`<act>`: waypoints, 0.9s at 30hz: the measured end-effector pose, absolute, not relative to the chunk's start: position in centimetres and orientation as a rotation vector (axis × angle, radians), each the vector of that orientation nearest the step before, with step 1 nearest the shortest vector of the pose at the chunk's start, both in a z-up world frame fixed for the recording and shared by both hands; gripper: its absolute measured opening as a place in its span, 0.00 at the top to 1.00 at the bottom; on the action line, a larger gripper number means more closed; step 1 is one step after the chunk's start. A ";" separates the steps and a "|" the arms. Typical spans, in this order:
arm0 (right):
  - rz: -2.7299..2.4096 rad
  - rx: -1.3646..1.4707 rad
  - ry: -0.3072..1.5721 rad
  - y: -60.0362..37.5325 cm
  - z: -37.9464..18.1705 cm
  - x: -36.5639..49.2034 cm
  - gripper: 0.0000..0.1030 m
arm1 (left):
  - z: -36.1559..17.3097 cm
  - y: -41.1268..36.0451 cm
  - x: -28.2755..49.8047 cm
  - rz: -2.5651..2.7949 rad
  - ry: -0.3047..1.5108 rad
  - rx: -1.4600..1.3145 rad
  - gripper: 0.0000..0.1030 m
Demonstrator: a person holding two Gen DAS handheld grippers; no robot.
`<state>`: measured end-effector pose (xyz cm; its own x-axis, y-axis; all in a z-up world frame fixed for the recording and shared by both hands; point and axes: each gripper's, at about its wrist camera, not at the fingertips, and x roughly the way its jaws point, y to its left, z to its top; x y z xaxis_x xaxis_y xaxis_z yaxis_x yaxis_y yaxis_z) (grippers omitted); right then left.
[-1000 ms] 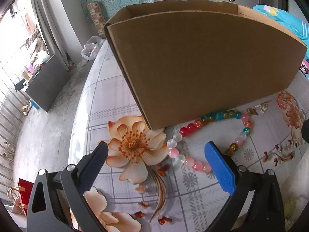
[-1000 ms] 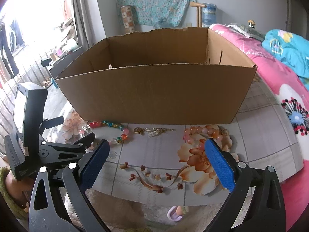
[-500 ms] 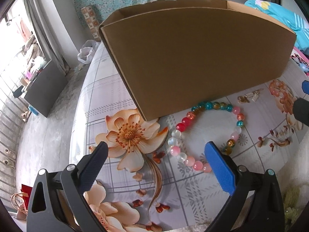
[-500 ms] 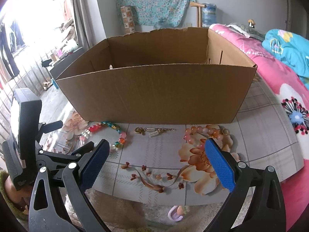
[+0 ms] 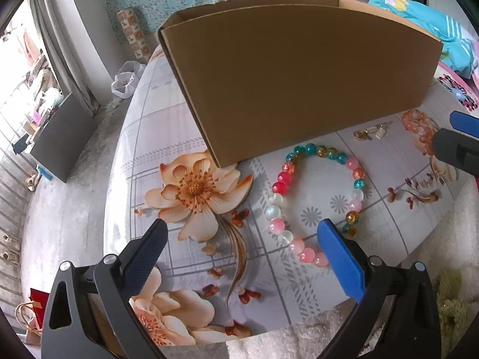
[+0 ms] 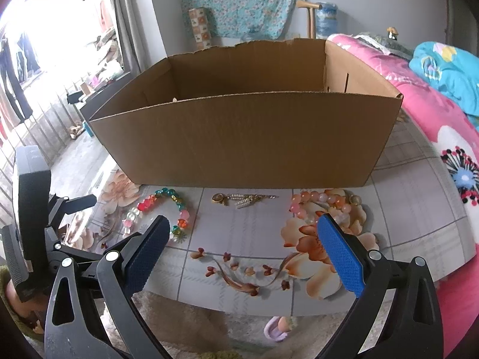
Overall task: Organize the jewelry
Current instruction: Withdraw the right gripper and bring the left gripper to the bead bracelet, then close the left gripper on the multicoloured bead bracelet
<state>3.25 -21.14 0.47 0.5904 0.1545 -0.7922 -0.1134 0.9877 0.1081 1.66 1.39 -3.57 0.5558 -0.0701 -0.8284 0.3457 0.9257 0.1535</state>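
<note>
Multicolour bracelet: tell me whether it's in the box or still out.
Out. The bracelet lies as an open ring on the tablecloth, in front of the box, by the open left gripper.

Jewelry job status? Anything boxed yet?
Done: nothing visibly boxed, though the cardboard box floor is hidden. In hand: nothing; left gripper and right gripper both have open, empty jaws. Left: the multicolour bead bracelet, gold chain piece and peach bead bracelet all lie on the tablecloth.
</note>
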 end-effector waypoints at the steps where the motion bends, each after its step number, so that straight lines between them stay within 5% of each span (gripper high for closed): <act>1: 0.157 0.048 0.926 -21.1 0.5 3.3 0.08 | -3.6 1.5 1.4 -0.254 0.955 0.314 0.04; 11: 0.196 0.059 0.924 -20.7 0.6 3.4 0.12 | -2.6 0.7 -0.3 -0.301 0.922 0.344 0.19; 21: 0.346 0.080 0.976 -19.0 -0.1 4.5 0.46 | -2.0 -0.6 -0.1 -0.379 0.936 0.314 0.53; 27: 0.428 0.051 1.024 -17.6 -0.9 5.6 0.59 | -1.6 -1.4 0.8 -0.397 0.940 0.318 0.59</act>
<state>5.60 -17.58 -0.88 0.4447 0.3686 -0.8163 -0.3213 0.9164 0.2388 0.77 -1.38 -1.58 0.5273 -0.1902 -0.8281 0.4613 0.8826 0.0910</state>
